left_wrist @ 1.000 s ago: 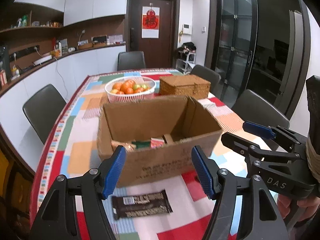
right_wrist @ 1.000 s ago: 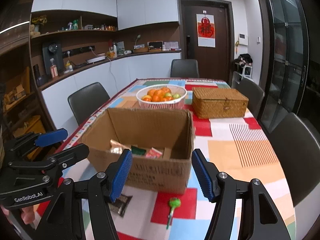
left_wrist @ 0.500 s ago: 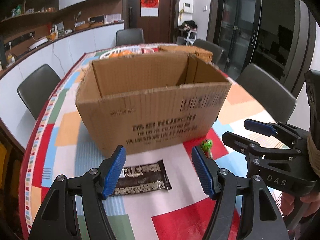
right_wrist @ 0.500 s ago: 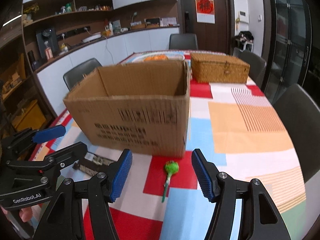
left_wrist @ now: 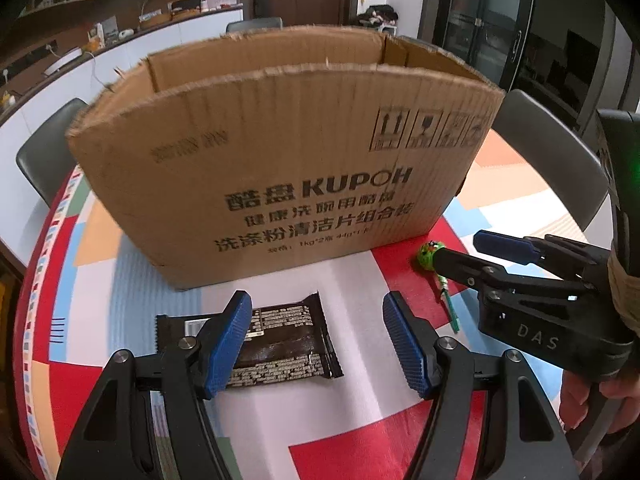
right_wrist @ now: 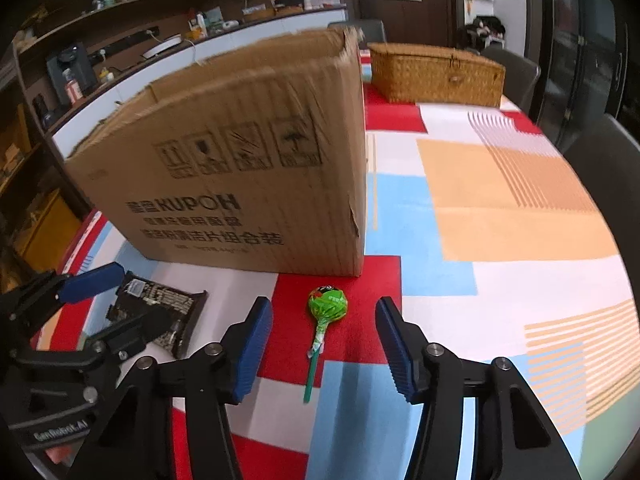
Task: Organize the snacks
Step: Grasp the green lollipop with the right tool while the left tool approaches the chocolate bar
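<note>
Left wrist view: the dark brown foil-wrapped snack bar (left_wrist: pixel 276 340) is seen flat on the patchwork-coloured tabletop (left_wrist: pixel 352 280), just in front of the open brown cardboard box w/ black print (left_wrist: pixel 280 168). The left gripper (left_wrist: pixel 316 344) is held over it, jaws roughly half open, nothing gripped; the bar lies under the left jaw and partly in the gap, contact can't be told. To the right, the green-wrapped lollipop w/ green stick (left_wrist: pixel 430 258) is seen near the box corner.

Right wrist view: the lollipop (right_wrist: pixel 326 308) lies between the jaws of the right gripper (right_wrist: pixel 324 340), which have just been closing; pads not yet on it, approx. a third open. A woven wicker basket w/ lid (right_wrist: pixel 436 74) sits behind, right of the box.
</note>
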Tool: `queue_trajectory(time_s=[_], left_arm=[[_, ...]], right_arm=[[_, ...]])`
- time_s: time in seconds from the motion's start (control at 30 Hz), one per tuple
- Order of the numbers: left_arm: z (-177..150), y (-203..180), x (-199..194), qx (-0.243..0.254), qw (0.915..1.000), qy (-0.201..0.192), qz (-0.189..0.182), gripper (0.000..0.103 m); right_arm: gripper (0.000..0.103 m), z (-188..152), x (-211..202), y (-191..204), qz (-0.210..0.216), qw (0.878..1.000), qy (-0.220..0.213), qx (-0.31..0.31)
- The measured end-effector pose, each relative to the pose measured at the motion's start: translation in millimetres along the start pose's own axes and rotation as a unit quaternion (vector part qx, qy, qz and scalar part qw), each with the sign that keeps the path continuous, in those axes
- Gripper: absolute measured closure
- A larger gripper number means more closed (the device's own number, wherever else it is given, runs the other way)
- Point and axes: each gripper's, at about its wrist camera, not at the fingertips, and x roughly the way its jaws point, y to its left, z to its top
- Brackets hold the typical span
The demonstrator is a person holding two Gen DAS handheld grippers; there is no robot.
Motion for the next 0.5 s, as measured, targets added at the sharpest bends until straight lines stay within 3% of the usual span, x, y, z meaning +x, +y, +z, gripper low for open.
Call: queue_trajectory(time_s=[0.5], left_arm=[[8, 3, 20, -0.002, 0.9998, 0.019, 0.001, 0.036]], right_arm=[[0.068, 2, 45, -2, -0.005, 0.999, 0.033, 0.008]])
